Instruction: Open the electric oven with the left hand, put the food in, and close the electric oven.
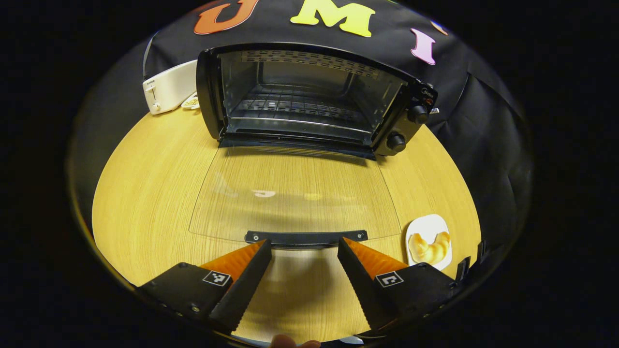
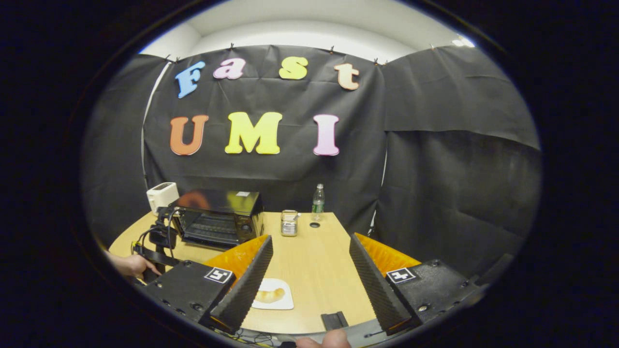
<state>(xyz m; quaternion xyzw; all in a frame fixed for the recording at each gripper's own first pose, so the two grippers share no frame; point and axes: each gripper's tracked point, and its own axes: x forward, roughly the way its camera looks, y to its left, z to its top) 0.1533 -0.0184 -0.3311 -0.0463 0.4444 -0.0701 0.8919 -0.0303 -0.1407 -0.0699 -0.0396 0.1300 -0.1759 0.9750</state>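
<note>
Oven (image 1: 309, 96) at table (image 1: 145, 193) rear, door (image 1: 295, 193) folded flat in front. Toaster (image 1: 169, 87) behind-left of oven. Plate (image 1: 428, 229) with croissant (image 1: 429, 246) front-right, beside the door handle (image 1: 305, 237).

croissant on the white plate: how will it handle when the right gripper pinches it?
The croissant looks flaky and soft, so it probably crushes or sheds under a hard squeeze. It seems light for its size. Its curved shape on the small white plate suggests it may slide, and the plate itself may skid on the smooth table.
</note>
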